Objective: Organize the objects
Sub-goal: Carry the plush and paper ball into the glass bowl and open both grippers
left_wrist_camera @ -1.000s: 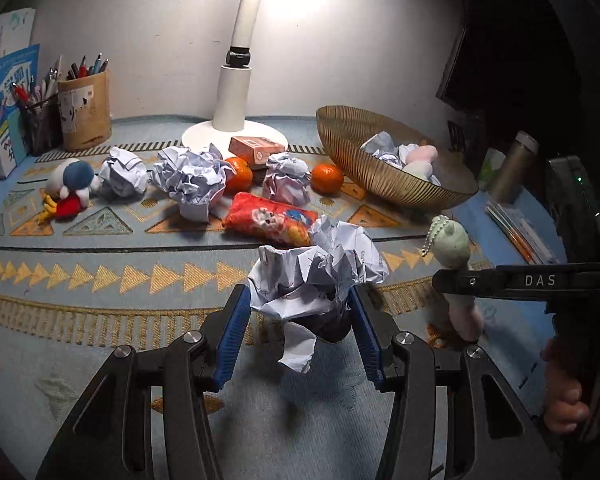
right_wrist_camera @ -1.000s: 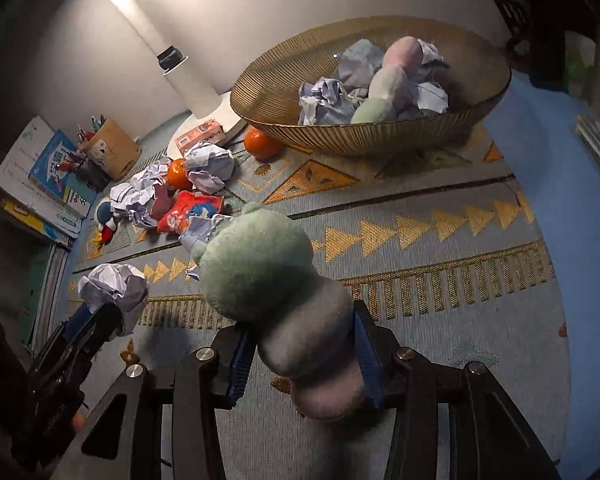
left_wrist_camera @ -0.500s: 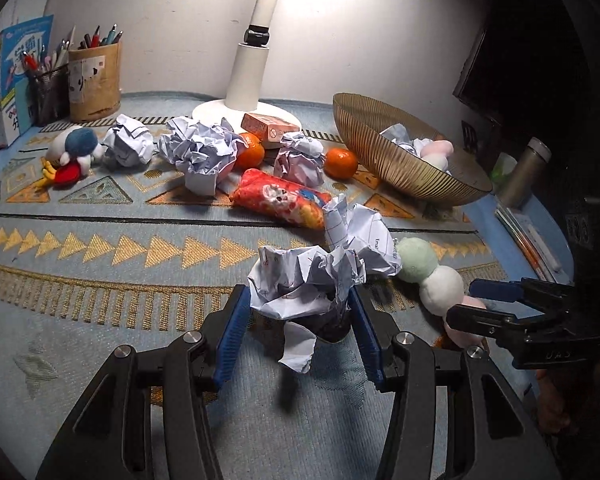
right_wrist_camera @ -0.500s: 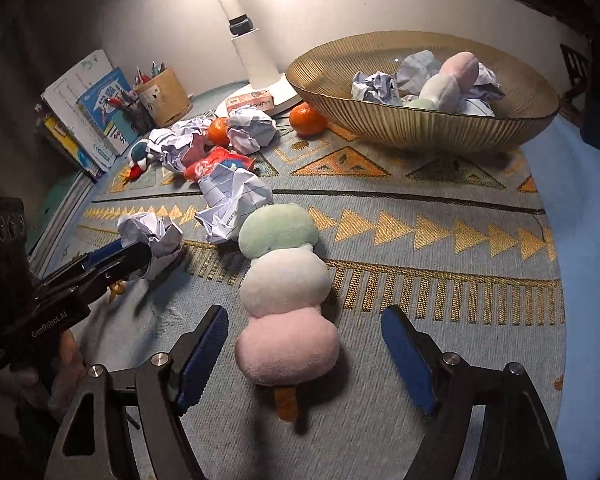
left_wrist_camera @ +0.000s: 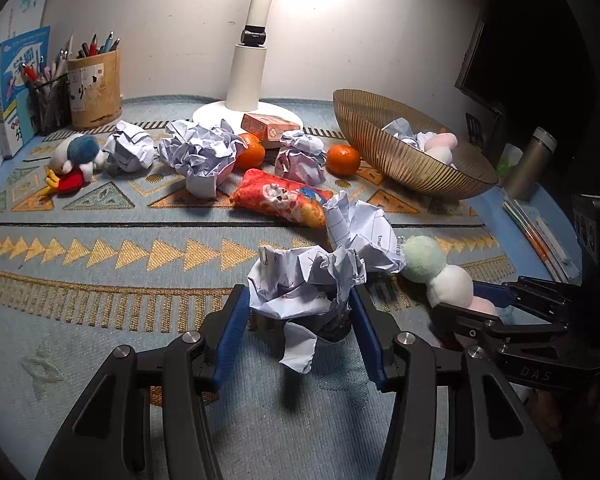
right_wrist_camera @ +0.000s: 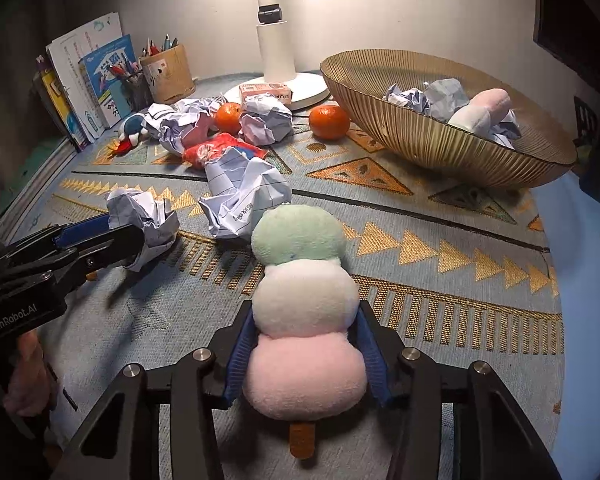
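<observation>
A three-ball plush skewer, green, white and pink [right_wrist_camera: 300, 240], lies flat on the patterned mat. My right gripper [right_wrist_camera: 306, 320] is closing, and its blue pads press the plush where the white and pink balls meet. The left wrist view shows that gripper [left_wrist_camera: 460, 300] at the right, around the plush [left_wrist_camera: 424, 258]. My left gripper [left_wrist_camera: 296, 300] is shut on a crumpled paper ball [left_wrist_camera: 304, 276] and holds it just above the mat. From the right wrist view it [right_wrist_camera: 128, 232] sits at the left with the ball [right_wrist_camera: 148, 220].
A ribbed golden bowl [right_wrist_camera: 420, 136] at the back right holds paper balls and a second plush skewer [right_wrist_camera: 484, 108]. A loose paper ball [right_wrist_camera: 244, 196], a red snack packet [left_wrist_camera: 280, 200], oranges [right_wrist_camera: 329, 121], a bird plush [left_wrist_camera: 76, 160], the lamp base [left_wrist_camera: 220, 114] and pen holders [left_wrist_camera: 94, 88] lie behind.
My right gripper rolled level, let the plush skewer down onto the mat, opened wide, and has now shut on it again. My left gripper kept still with its paper ball.
</observation>
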The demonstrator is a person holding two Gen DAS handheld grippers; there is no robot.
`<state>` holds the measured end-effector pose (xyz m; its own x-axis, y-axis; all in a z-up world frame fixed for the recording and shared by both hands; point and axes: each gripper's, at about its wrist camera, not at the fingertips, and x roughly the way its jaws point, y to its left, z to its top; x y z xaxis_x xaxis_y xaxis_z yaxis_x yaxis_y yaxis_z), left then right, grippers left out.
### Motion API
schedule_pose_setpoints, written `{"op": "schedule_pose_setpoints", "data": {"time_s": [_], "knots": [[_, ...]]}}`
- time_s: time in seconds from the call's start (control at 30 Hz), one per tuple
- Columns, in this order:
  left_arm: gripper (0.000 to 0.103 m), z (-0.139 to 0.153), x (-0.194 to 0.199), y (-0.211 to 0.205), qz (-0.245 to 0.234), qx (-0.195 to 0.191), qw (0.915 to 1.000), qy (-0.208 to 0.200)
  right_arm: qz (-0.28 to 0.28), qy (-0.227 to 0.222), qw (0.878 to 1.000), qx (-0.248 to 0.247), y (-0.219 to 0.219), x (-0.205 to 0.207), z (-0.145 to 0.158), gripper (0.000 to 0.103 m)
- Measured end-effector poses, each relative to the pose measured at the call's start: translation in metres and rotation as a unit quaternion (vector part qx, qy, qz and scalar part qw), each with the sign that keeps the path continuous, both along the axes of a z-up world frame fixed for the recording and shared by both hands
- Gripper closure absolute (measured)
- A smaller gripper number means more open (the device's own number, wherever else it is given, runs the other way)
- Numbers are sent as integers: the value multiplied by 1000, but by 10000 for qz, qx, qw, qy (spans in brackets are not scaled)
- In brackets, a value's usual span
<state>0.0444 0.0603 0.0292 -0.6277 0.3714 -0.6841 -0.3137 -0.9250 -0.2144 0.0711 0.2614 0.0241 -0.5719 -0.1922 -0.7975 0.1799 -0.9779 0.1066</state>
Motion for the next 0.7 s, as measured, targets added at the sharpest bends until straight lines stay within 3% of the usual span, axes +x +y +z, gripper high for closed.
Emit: {"op": "schedule_pose_setpoints", "data": {"time_s": [0.13,0.27,0.4,0.53,0.7], "knots": [[55,30,1,8,-136,88,9995,280,-114,222,9996,-166,7,11,22,56],[55,79,-8,33,-414,36,9957,830,-324,739,9961,-354,28,16,67,56],[55,110,-36,67,-605,69,9921,1093,-789,1294,9873,-474,59,5,111,56],[55,119,-77,100,-752,282,9920,970,-1484,1494,9767,-424,92,-22,131,56],[55,114,-119,134,-833,335,9926,818,-2181,1338,9648,-607,133,-63,125,56]]}}
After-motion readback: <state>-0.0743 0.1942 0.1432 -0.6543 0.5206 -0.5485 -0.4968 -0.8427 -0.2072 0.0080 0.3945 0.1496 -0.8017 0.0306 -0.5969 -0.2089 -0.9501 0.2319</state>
